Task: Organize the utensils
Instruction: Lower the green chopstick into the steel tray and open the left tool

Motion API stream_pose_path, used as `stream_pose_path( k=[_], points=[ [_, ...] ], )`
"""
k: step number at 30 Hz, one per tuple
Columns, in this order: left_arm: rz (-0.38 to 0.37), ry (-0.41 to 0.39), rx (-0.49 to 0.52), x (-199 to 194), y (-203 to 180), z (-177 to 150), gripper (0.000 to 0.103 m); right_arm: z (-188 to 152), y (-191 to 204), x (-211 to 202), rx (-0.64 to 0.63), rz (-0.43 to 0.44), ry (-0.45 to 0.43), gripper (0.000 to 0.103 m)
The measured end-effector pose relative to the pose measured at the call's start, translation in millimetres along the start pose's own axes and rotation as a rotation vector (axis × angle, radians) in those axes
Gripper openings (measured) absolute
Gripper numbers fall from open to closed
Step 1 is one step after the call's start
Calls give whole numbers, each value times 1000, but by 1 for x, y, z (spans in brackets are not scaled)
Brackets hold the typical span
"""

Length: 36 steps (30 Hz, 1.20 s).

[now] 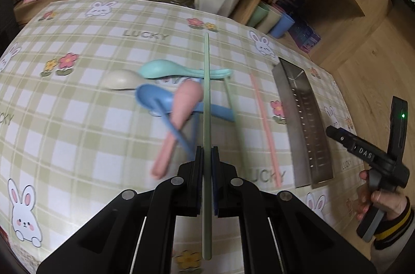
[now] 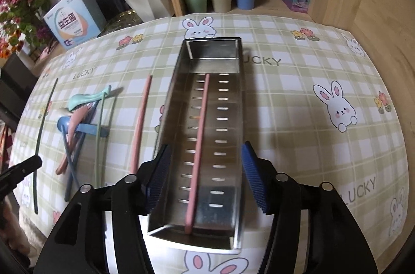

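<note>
Two grippers: left clamped, right spread wide
Left gripper (image 1: pixel 207 157): clenched on green chopstick (image 1: pixel 206 97), held above the tablecloth (image 1: pixel 85 97)
Right gripper (image 2: pixel 205 175): released, nothing between the pads, hanging over the metal tray (image 2: pixel 234 118)
Pink chopstick (image 2: pixel 198 144): lying lengthwise inside the tray
Second pink chopstick (image 2: pixel 140 123): on the cloth just left of the tray
Spoon pile (image 1: pixel 166 90): teal, cream, blue and pink spoons overlapping mid-cloth, crossed by blue chopsticks (image 2: pixel 75 152)
Another green chopstick (image 2: pixel 99 139): beside the pile

Green-checked tablecloth (image 1: pixel 103 118) (bunny print); pink chopstick (image 2: pixel 198 144); silver tray (image 2: pixel 233 118)
</note>
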State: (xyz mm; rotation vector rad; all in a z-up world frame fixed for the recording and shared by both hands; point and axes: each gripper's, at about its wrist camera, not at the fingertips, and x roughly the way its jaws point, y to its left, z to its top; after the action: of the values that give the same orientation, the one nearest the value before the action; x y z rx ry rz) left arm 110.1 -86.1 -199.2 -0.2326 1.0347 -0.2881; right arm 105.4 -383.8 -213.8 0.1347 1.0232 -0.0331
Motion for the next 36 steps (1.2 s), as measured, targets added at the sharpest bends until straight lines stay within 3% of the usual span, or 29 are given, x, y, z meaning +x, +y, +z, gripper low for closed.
stream_pose_path(
  k=[2,4,5,17,22,28,36],
  points=[
    [-2,8,9,5,-13,5,6,0,-4,0,-3,-6,-3,68],
    [-8,17,18,12,-28,9,6,0,-10,-1,-1,-8,-7,85],
    [-10,21,22,14,-33,11,6,0,-13,-3,1,-6,-16,87],
    [-93,102,72,70,-136,31,6,-4,-74,-8,129,-9,-34,87],
    [-73,141,73,103,-173,34,6,-10,-94,-9,194,-3,-41,87],
    [-56,232,43,139,-189,34,6,-17,-108,-14,243,17,-51,87],
    [-24,291,63,160,-197,25,6,-21,-118,-16,274,-8,-63,87]
  ],
)
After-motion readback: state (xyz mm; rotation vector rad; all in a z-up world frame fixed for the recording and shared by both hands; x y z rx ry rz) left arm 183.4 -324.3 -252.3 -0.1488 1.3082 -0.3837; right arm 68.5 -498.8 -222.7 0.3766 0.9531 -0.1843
